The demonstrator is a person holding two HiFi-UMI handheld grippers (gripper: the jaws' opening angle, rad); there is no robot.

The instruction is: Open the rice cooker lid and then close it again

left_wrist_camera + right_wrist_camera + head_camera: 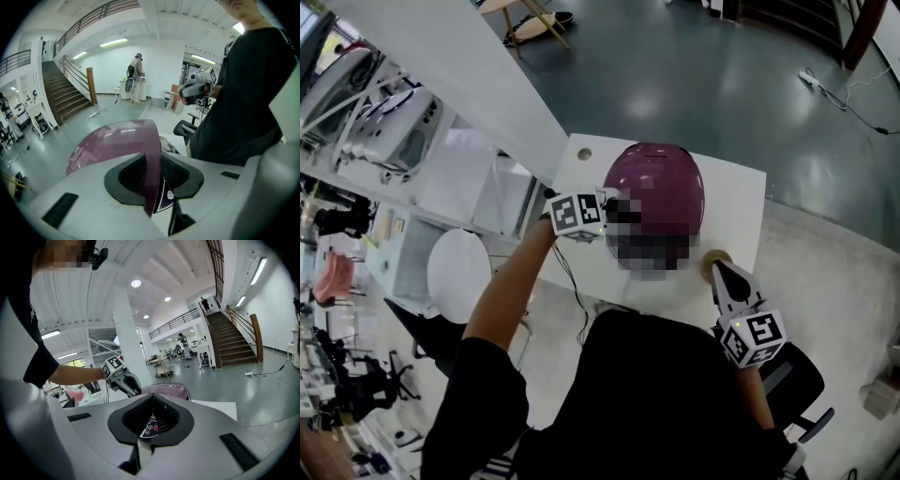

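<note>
A purple rice cooker (pixel 661 183) stands on a white table (pixel 736 202). My left gripper (pixel 607 204) is at the cooker's front left, shut on the front edge of the purple lid (pixel 117 140), which runs between the black pads (pixel 180 173). The cooker's control panel (pixel 168 145) shows just behind the lid edge. From the right gripper view the left gripper (pixel 131 387) sits against the purple cooker (pixel 166 390). My right gripper (pixel 717 269) hovers near the table's front right, shut, nothing between its jaws (pixel 152 416).
A small tan round object (pixel 712 258) lies on the table just ahead of the right gripper. A round hole (pixel 584 153) marks the table's far left corner. A black office chair (pixel 792 375) stands at the right, a white round seat (pixel 459 272) at the left.
</note>
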